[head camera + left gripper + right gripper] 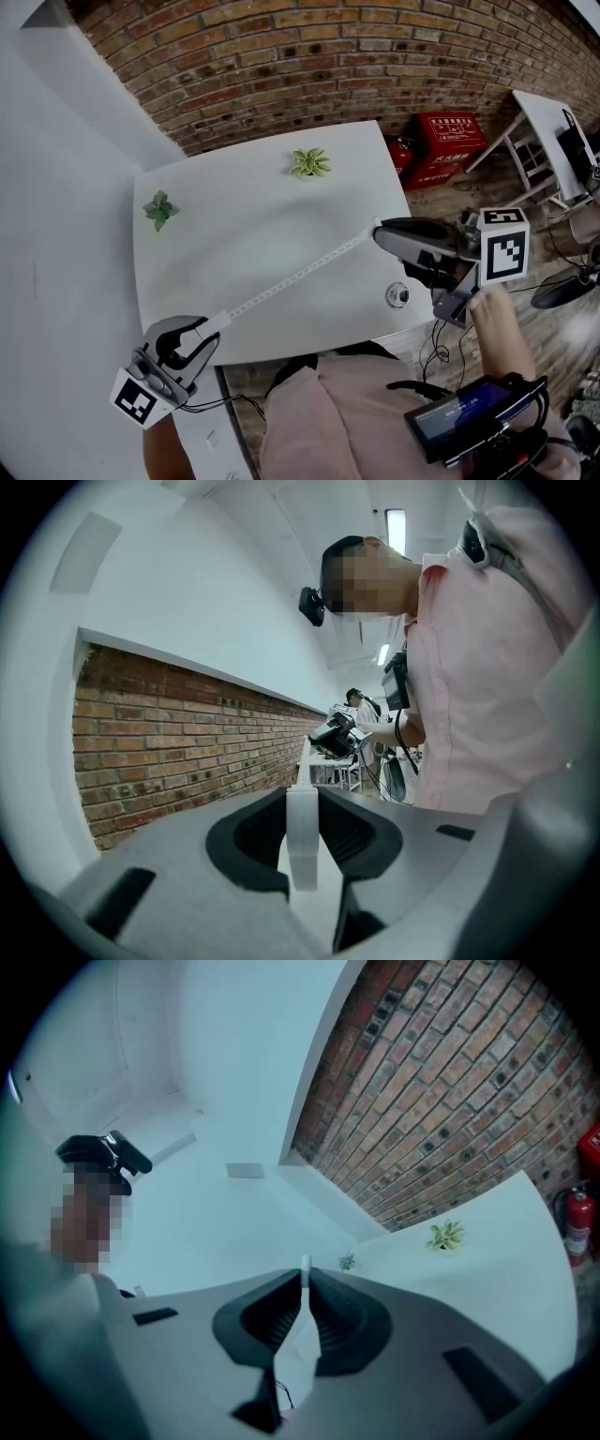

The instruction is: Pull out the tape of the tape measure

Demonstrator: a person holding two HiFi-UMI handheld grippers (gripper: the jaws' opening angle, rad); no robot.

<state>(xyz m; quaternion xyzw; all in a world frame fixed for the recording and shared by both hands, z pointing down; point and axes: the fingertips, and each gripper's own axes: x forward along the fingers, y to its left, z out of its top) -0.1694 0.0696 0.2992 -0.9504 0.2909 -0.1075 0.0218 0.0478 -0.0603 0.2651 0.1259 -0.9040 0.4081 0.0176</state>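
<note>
Left tongs (199, 333) are clamped on the white tape measure case (214, 323), at the near-left corner of the counter (244, 216). Right tongs (382, 231) are pinched shut on the tape tip (304, 1274). The tape (300, 274) runs taut between them, low across the counter.

Risks, as I judge them:
- The thin tip slips from the right pinch and the tape whips back toward the case.
- The narrow case twists out of the left grip under tension.
- The tape sags or kinks if the hands drift together.

Two small plants (310, 163) stand well clear.
</note>
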